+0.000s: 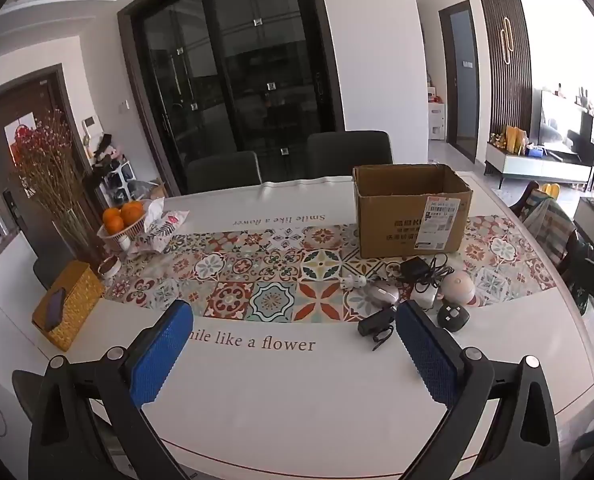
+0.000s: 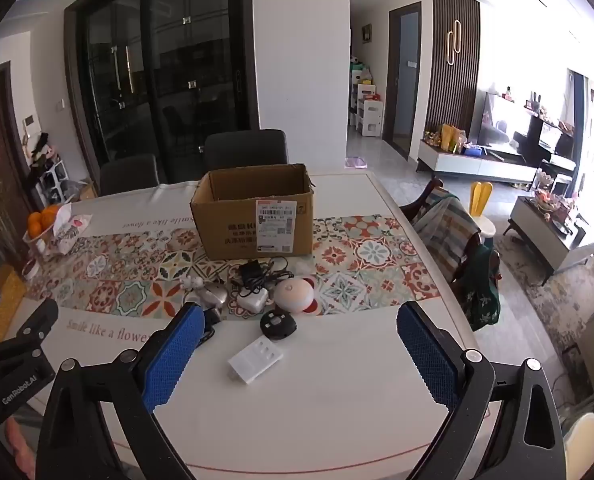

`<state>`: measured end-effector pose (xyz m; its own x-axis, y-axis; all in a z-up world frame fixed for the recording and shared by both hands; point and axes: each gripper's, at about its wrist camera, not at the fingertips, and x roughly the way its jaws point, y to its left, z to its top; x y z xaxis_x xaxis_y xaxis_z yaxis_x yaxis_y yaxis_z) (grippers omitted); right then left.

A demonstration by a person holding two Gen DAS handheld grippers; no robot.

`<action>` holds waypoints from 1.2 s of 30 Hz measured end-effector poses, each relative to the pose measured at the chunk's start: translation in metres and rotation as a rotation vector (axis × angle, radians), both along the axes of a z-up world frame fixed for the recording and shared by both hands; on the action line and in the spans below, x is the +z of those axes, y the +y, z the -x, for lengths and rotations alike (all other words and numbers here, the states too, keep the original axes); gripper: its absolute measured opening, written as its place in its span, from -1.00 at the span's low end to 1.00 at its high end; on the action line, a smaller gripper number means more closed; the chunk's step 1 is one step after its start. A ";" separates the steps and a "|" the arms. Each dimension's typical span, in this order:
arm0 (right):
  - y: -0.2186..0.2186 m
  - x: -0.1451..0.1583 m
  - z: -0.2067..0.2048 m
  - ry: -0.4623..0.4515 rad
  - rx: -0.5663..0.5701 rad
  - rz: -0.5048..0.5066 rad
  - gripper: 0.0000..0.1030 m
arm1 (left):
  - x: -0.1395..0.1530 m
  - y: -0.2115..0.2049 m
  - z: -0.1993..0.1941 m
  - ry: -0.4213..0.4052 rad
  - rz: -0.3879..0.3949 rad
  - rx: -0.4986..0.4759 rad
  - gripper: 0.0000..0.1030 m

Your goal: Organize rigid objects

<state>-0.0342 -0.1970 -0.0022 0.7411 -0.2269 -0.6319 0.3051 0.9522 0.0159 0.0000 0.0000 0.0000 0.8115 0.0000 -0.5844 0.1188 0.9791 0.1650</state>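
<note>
An open cardboard box stands on the patterned table runner. In front of it lies a cluster of small items: a black adapter with cable, a white plug, a grey mouse, a pink round gadget, a black round device and a white flat block. The cluster also shows in the left wrist view. My left gripper is open and empty, left of the cluster. My right gripper is open and empty, with the white block between its fingers' line of view.
A bowl of oranges, a snack bag, a vase of dried flowers and a yellow woven box with a phone stand at the table's left. Dark chairs stand behind the table; another chair is at its right.
</note>
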 end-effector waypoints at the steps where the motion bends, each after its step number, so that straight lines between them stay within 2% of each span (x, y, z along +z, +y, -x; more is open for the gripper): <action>1: 0.000 0.000 0.000 0.001 0.000 0.000 0.89 | 0.000 0.000 0.000 -0.002 -0.001 -0.002 1.00; 3: 0.000 0.000 0.000 0.012 0.001 -0.004 0.89 | 0.000 -0.001 0.000 -0.003 -0.005 -0.003 1.00; 4: 0.000 0.000 -0.001 0.011 0.001 -0.004 0.89 | 0.000 0.001 0.000 0.001 0.027 -0.001 1.00; 16: 0.002 0.000 0.000 0.006 0.001 0.002 0.89 | 0.006 -0.001 0.004 -0.031 0.014 -0.023 1.00; 36: 0.002 0.001 0.000 0.002 0.000 0.004 0.89 | 0.008 -0.001 0.005 -0.033 0.018 -0.026 1.00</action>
